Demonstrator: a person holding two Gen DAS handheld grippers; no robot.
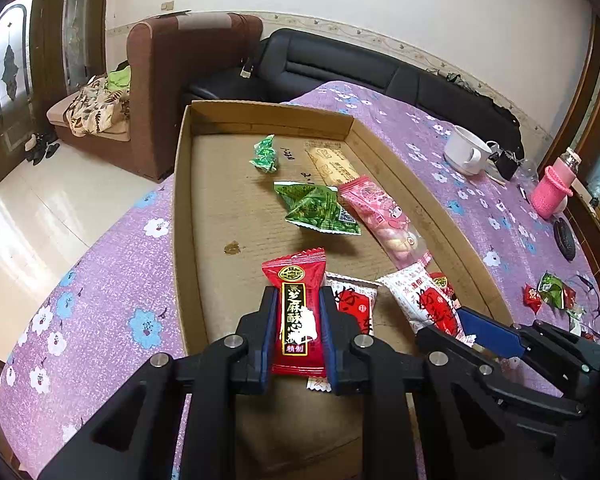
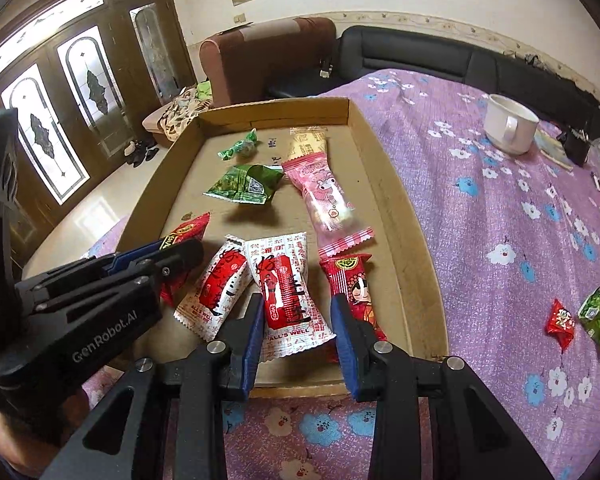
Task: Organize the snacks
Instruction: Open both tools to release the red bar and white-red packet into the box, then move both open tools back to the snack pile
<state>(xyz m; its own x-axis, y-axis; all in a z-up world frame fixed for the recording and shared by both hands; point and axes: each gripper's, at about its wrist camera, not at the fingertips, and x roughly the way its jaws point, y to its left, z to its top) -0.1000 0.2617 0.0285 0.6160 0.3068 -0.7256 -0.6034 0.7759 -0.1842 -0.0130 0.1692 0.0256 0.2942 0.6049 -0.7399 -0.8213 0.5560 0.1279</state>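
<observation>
My left gripper (image 1: 299, 320) was clamped on a red candy bar (image 1: 298, 312) just above the near end of the cardboard tray (image 1: 182, 216). My right gripper (image 2: 296, 334) stood part open, the white-and-red packet (image 2: 288, 296) loose between its jaws. I judged placing was in hand; next, release the bar beside the packets

Left tool (image 1: 299, 312) is clamped tight and tilted downward; right tool (image 2: 296, 320) tilts downward, jaws apart.
</observation>
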